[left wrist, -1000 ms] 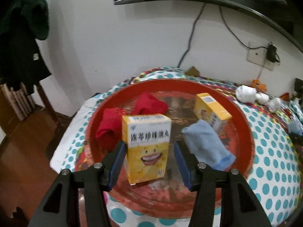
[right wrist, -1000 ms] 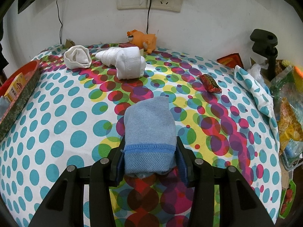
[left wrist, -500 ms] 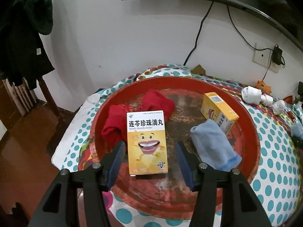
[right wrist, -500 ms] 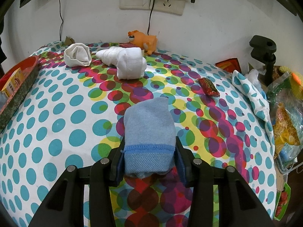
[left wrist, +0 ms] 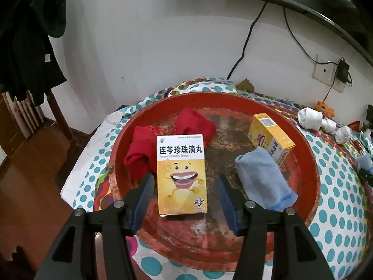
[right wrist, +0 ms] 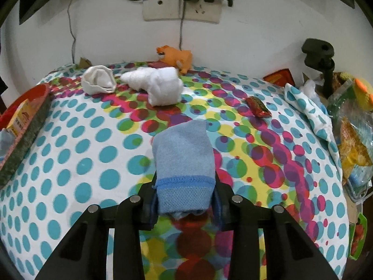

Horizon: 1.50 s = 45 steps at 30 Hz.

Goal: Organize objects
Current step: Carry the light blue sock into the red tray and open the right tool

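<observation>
A yellow box (left wrist: 181, 172) with a smiling face lies flat in the round red tray (left wrist: 310, 163). My left gripper (left wrist: 184, 179) hangs open over it, its blue pads (left wrist: 145, 193) clear of the box on both sides. Also in the tray are red socks (left wrist: 139, 154), a folded blue sock (left wrist: 261, 179) and a second yellow box (left wrist: 270, 140). In the right wrist view another blue sock (right wrist: 184, 156) lies on the dotted cloth. My right gripper (right wrist: 185, 186) is closing, and its pads squeeze the sock's cuff.
Two white rolled socks (right wrist: 163, 84) (right wrist: 99, 79), an orange toy (right wrist: 174, 57) and a red wrapper (right wrist: 258, 107) sit toward the wall. The tray's edge (right wrist: 30, 121) shows at the left. A black clamp (right wrist: 319, 53) and plastic bags (right wrist: 354, 135) crowd the right.
The smiling yellow box went from standing upright between my left fingers to lying flat in the tray. My right jaws narrowed onto the blue sock's cuff.
</observation>
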Each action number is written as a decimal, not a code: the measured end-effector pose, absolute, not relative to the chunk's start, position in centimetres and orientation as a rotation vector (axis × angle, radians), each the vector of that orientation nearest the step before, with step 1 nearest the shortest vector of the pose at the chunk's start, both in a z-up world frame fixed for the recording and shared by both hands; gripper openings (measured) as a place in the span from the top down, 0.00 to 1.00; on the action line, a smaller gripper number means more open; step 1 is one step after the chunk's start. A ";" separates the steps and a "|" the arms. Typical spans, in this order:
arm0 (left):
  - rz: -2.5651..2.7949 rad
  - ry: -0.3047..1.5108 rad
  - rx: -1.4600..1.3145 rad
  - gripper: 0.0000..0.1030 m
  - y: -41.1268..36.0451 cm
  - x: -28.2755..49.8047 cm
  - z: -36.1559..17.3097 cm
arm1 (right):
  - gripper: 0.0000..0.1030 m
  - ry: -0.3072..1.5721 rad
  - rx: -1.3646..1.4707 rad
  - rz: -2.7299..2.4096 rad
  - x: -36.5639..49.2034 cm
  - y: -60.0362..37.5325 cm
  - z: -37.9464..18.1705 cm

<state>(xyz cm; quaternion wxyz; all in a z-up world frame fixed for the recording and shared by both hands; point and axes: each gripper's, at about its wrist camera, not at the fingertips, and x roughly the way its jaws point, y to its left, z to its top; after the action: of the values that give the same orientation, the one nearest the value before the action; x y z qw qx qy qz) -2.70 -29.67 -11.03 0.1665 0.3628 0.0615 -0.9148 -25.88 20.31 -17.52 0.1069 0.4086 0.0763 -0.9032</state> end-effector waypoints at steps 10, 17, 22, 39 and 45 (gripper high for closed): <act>-2.600 0.201 1.047 0.45 -29.9 -2.8 -11.2 | 0.67 0.257 1.106 -2.534 -25.7 19.0 -14.9; -2.598 0.215 1.048 0.45 -30.0 -2.7 -11.2 | 0.67 0.279 1.034 -2.428 -24.5 14.0 -13.2; -2.591 0.203 1.046 0.45 -30.0 -2.7 -11.1 | 0.67 0.302 0.999 -2.362 -23.9 10.4 -12.4; -2.569 0.278 1.027 0.45 -31.8 -2.4 -10.9 | 0.67 0.340 0.895 -2.196 -21.9 -0.7 -10.4; -2.548 0.338 1.020 0.45 -32.9 -2.1 -10.9 | 0.67 0.377 0.908 -2.139 -22.5 -2.9 -11.0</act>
<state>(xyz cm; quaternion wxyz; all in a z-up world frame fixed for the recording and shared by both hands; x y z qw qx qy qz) -2.13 -32.93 -10.95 0.1873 0.3623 0.1199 -0.9051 -22.50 -2.92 -10.98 0.3839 0.3561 0.1480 -0.8390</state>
